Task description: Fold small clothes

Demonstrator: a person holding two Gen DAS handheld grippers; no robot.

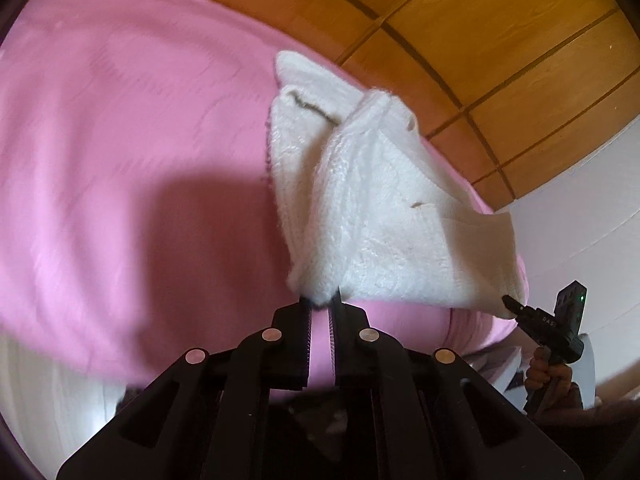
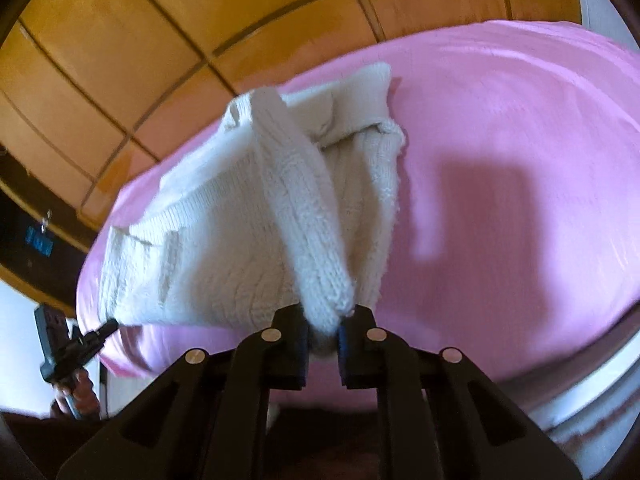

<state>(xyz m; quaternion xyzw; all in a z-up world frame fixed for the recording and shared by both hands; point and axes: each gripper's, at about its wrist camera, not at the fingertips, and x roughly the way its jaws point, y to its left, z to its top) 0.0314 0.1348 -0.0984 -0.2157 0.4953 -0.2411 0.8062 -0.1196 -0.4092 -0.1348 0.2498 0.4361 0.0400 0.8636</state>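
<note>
You're holding that soft, floppy white knit sweater stretched above the pink bed, left claw and right claw each pinching a near corner tight, and it's sagging, so keep gripping the thick edges.

Cream-white knit garment up front, ribbed and cable-textured, a thin dark line near its top fold. Beneath it a plain pink sheet, darker pink where shadow falls. Behind, orange-brown wooden panelling crossed by dark seams. Both grippers are black, left gripper and right gripper, with pale metallic round pins. White wall at the side.
</note>
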